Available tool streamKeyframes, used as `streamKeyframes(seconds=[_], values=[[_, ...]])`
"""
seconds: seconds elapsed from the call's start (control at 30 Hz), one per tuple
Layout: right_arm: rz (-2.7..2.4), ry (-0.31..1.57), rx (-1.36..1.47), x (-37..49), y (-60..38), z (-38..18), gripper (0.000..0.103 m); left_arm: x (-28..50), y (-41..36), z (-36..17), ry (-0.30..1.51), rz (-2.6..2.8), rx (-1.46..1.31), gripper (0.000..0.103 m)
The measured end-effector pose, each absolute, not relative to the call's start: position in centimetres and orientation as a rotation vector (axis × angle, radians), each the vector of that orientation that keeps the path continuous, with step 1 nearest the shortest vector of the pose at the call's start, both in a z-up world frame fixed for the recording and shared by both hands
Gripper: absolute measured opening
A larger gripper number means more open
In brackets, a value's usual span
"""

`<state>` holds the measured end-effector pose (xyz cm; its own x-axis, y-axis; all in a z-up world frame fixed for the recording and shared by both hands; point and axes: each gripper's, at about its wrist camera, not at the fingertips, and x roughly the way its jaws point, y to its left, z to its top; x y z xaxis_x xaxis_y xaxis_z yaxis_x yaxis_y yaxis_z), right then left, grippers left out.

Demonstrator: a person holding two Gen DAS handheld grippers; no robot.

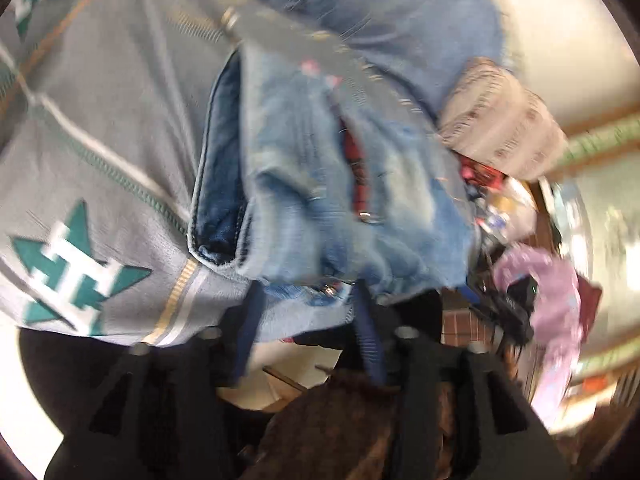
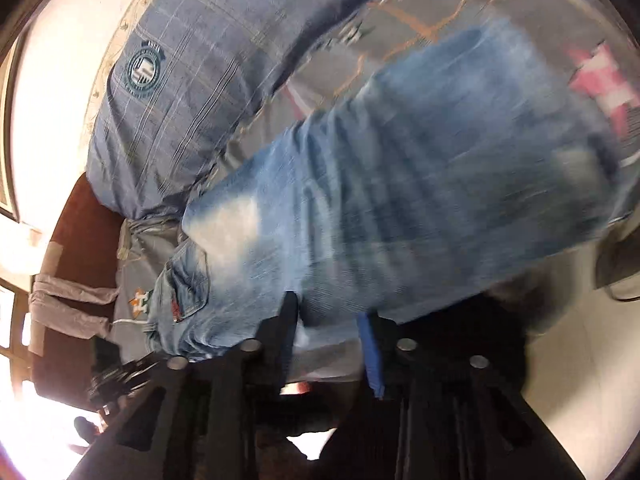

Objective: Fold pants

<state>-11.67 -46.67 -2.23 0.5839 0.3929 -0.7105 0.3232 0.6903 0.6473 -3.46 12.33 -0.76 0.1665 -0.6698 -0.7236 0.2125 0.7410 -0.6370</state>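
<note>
Both the left tongs (image 1: 308,296) and right tongs (image 2: 332,312) were closed on the light-blue jeans (image 2: 420,184), bunched above the grey bedspread (image 1: 120,120), with the folding seemingly midway and unfinished.

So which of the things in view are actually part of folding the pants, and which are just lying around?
Part of the job:
- jeans
- left gripper, at the jeans' edge
- right gripper, at the denim edge

Just lying about:
- grey bedspread with a green star logo
- blue plaid pillow
- beige knitted item
- pink garment
</note>
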Motion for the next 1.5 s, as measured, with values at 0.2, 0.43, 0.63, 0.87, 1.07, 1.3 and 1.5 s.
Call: streamKeyframes(seconds=[0.2,0.43,0.63,0.87,1.07,1.3,1.5], values=[[-0.392,0.865,0.733,-16.6,-53.2,0.8,0.059,-1.1,14.1,-1.6,1.24,-0.554,-0.571,0.079],[-0.445,0.859,0.954,-15.3,-54.8,-5.1,0.059,-0.5,10.2,-4.8,1.336,-0.535,-0.607,0.079],[-0.401,0.742,0.788,-14.7,-54.7,-0.8,0.01,-1.2,10.3,-1.5,1.261,-0.511,-0.513,0.035],[-0.573,0.794,0.517,-13.1,-55.9,-0.5,0.01,-1.8,9.0,-6.2,1.391,-0.485,-0.431,0.032],[-0.64,0.886,0.517,-12.7,-54.9,-2.6,0.027,-2.7,10.4,-4.7,1.36,-0.569,-0.435,0.036],[-0.401,0.727,0.528,-14.0,-50.3,3.8,0.061,-3.2,11.6,0.6,1.164,-0.662,-0.4,0.062],[-0.004,0.806,0.451,-5.1,-40.9,3.7,0.063,0.9,11.0,-0.7,1.172,-0.54,-0.374,0.063]])
